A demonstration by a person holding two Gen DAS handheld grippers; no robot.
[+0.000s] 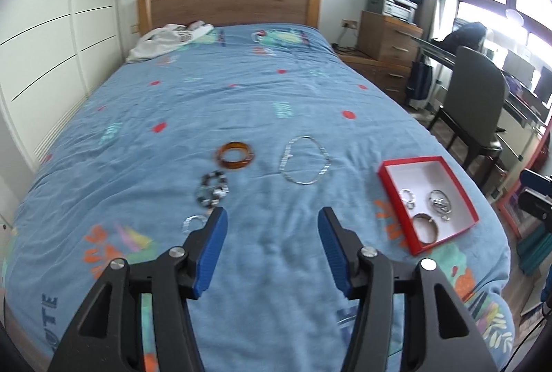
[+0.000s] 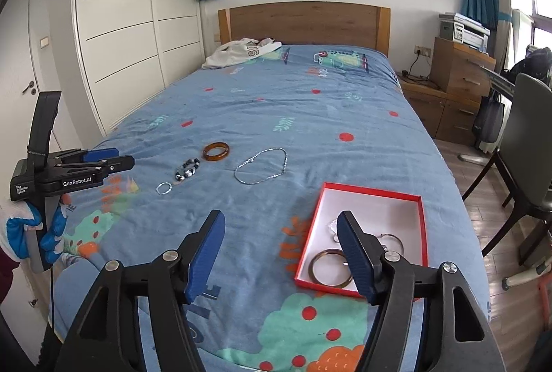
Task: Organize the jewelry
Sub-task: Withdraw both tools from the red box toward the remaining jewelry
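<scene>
Four loose jewelry pieces (image 2: 216,151) beyond both grippers' spread, empty fingers (image 2: 352,241), red box (image 2: 423,227) alongside.

The blue bedspread (image 2: 276,103) carries a red box (image 2: 422,227), amber bangle (image 2: 216,151), silver necklace (image 2: 262,165), beaded bracelets (image 2: 186,170) (and white clothing (image 2: 238,52)).

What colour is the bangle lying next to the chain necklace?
Amber brown bangle, clearest in the right wrist view.

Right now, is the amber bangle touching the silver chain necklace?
Apart. The right wrist view shows bare blue bedspread between the amber bangle and the silver chain necklace.
</scene>
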